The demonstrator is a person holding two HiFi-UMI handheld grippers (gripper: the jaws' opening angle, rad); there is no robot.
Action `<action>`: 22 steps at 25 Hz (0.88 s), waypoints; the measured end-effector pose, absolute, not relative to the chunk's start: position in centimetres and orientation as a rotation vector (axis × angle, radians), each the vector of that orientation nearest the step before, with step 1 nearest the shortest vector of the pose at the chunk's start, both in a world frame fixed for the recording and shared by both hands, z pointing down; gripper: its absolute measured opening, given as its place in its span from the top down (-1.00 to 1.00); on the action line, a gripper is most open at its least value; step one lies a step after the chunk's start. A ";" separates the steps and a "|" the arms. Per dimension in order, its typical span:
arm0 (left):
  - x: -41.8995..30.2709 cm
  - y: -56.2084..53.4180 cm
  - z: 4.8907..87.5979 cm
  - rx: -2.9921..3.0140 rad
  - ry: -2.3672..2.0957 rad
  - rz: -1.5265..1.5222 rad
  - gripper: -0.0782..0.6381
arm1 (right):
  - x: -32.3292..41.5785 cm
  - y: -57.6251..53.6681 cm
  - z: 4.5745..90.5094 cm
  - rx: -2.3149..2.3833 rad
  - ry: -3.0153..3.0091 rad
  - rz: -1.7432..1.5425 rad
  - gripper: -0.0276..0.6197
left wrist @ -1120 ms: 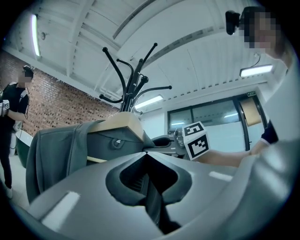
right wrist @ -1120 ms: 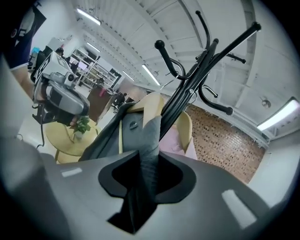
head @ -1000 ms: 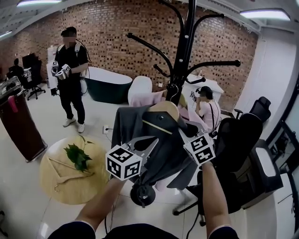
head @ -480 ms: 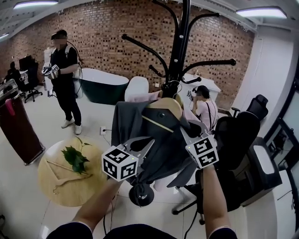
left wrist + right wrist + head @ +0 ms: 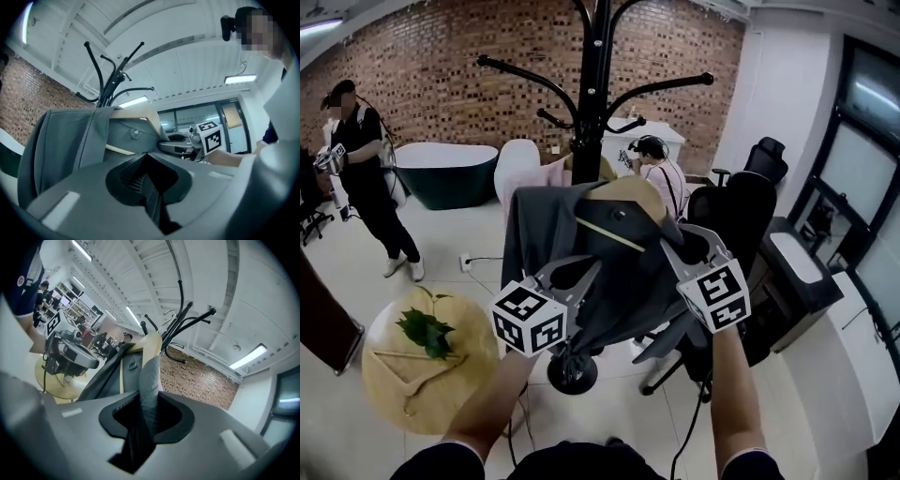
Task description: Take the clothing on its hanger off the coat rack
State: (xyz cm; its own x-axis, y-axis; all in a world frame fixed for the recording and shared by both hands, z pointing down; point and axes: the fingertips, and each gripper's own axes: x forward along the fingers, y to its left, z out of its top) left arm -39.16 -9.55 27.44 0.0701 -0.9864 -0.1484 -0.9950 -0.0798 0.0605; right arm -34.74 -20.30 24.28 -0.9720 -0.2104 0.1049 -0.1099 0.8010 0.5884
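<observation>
A grey jacket (image 5: 619,272) hangs on a wooden hanger (image 5: 623,199) in front of the black coat rack (image 5: 595,84). Its hook is hidden, so whether it rests on the rack I cannot tell. My left gripper (image 5: 592,272) is shut on the jacket's front, low on its left side. My right gripper (image 5: 670,246) is shut on a fold of the jacket at the hanger's right shoulder. In the right gripper view the grey fold (image 5: 149,380) runs straight between the jaws, below the hanger (image 5: 151,345). The left gripper view shows the jacket (image 5: 65,140) and the rack (image 5: 110,79) above.
The rack's round base (image 5: 572,373) stands on the floor under the jacket. Low at the left is a round wooden table (image 5: 473,361) with a plant and a spare hanger. A black office chair (image 5: 736,216) and a seated person (image 5: 661,178) are behind; another person (image 5: 361,178) stands far left.
The view has swung right, so the rack's pole now sits left of the hanger. Both grippers still hold the jacket, slightly higher and further right of the pole.
</observation>
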 end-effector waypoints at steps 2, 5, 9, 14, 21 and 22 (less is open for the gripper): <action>-37.3 -10.3 28.0 -2.336 2.022 0.228 0.77 | -31.8 -20.4 24.6 0.340 -2.821 -0.875 0.66; -34.2 -11.3 28.9 -2.446 1.922 0.226 0.77 | -27.2 -20.9 25.3 0.485 -2.795 -0.825 0.66; -29.9 -12.7 29.4 -2.553 1.811 0.222 0.77 | -21.5 -21.4 26.1 0.632 -2.743 -0.782 0.66; -22.9 -14.9 29.4 -2.669 1.656 0.212 0.77 | -13.3 -22.2 26.6 0.799 -2.653 -0.761 0.66; -11.3 -18.4 29.5 -2.782 1.498 0.209 0.77 | 0.1 -23.5 27.1 0.966 -2.557 -0.703 0.66; -9.5 -18.9 29.5 -2.793 1.479 0.213 0.77 | 2.1 -23.8 27.1 0.988 -2.545 -0.695 0.66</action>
State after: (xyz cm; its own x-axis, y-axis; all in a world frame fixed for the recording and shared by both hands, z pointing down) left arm -9.51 -18.88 29.52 0.5551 -0.8250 -0.1062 -0.8215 -0.5638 0.0855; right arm 2.10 -23.79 27.14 -0.7083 -0.6958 0.1193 -0.5387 0.6419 0.5457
